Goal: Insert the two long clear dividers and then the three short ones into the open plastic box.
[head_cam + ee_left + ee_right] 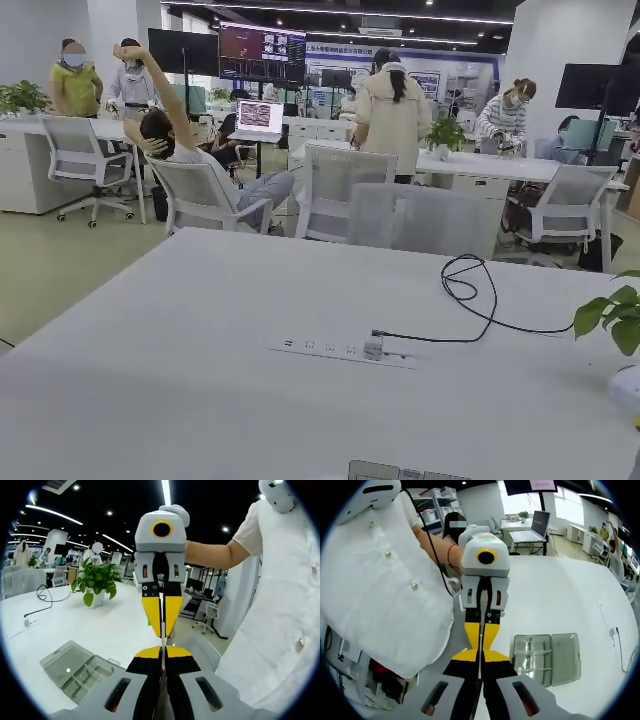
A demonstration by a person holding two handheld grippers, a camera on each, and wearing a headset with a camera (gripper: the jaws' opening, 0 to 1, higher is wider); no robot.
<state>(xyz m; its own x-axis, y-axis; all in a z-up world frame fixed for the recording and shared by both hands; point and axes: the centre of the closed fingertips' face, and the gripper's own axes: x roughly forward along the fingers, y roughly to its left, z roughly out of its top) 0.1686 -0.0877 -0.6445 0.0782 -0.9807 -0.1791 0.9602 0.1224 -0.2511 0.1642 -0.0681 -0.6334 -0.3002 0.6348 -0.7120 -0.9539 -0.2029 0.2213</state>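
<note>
Closed, tip to tip: left claw (162,651), right claw (480,653); plastic box (532,659) flat, lid (567,657) spread.

**Blocked ahead, open down-left**

Straight ahead of the left tool (161,649), the right tool (161,636) bars the way, nose to nose. Down-left the open box (75,667) lies on the surface (110,625) with bare room around it; past it stand a plant (96,580) and a cable (45,597). The person's body (270,620) closes the right.

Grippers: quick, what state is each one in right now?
Left gripper: closed, holding nothing.
Right gripper: closed, holding nothing.
</note>
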